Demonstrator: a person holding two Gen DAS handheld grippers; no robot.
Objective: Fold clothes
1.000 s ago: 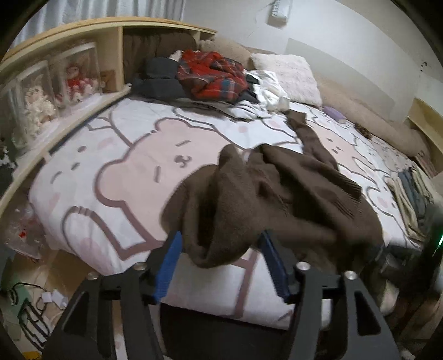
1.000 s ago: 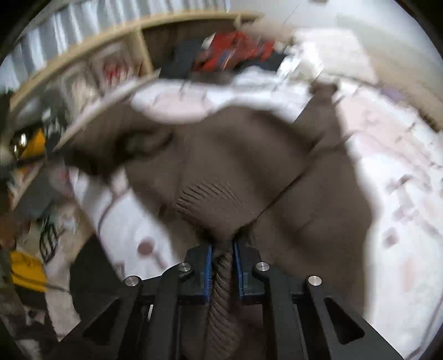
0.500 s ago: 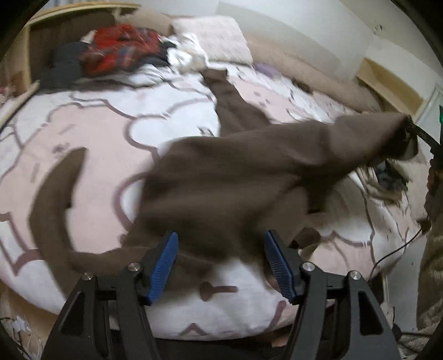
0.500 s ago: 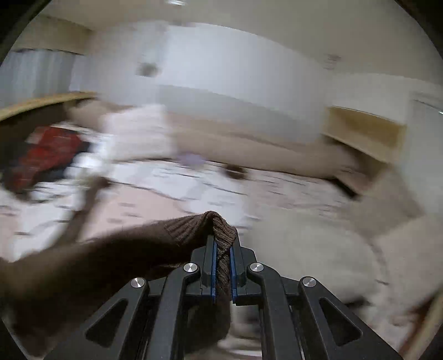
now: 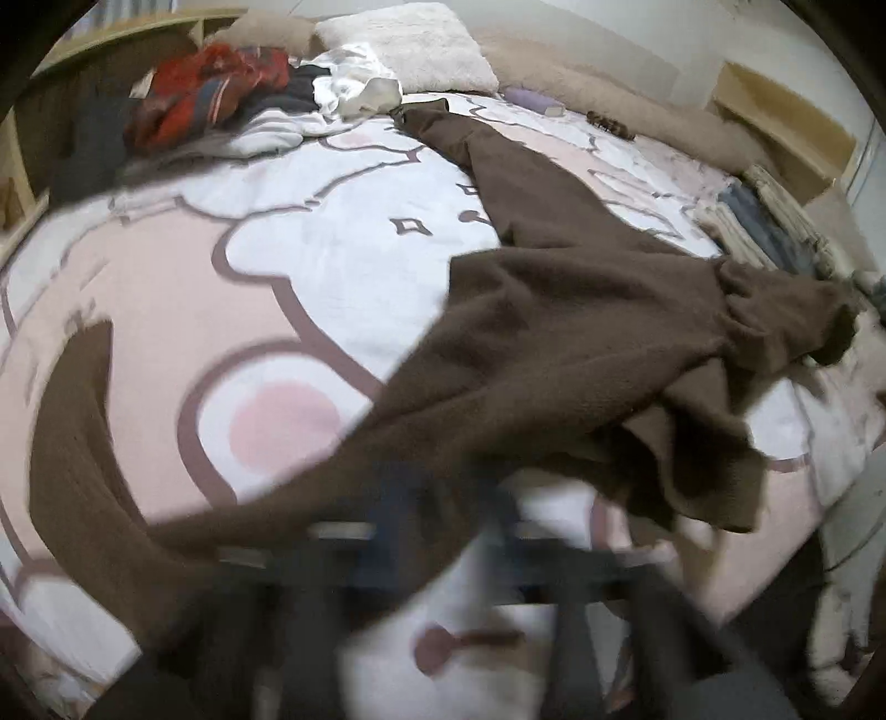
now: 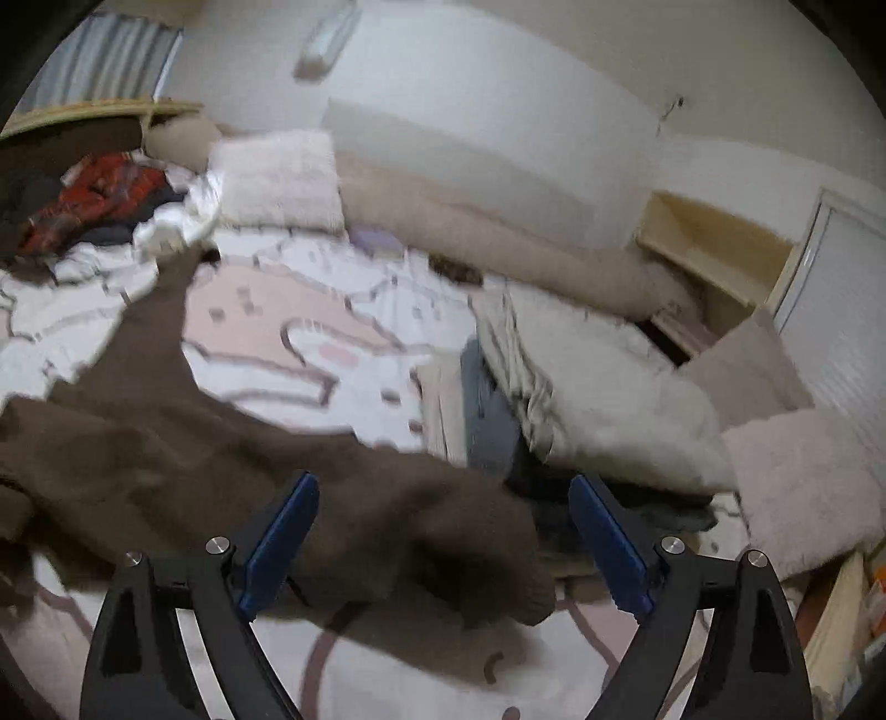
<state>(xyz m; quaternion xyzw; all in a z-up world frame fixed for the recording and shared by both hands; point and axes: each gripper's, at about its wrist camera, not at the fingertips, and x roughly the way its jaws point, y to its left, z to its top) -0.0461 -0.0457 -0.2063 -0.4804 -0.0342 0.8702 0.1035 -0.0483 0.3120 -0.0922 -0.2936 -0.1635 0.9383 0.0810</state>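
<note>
One brown sweater point(image 5: 554, 332) sprawled on the bed point(image 5: 332, 232), unfolded, long axis left-right, one sleeve toward the pillows. Soft, floppy knit; grab your ribbed hem or shoulder seams. Right gripper point(image 6: 443, 531) jaws wide apart, holding nothing. Left gripper point(image 5: 443, 515) too blurred, can't tell.

Brown knit sweater point(image 5: 554, 332) lies spread, rumpled (one sleeve stretched away) across the bedspread.

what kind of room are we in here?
Most likely a home bedroom. A bed with a cartoon-bear duvet fills the view, a fluffy pillow lies at its head, and the brown sweater is spread across it beside a clothes pile.
</note>
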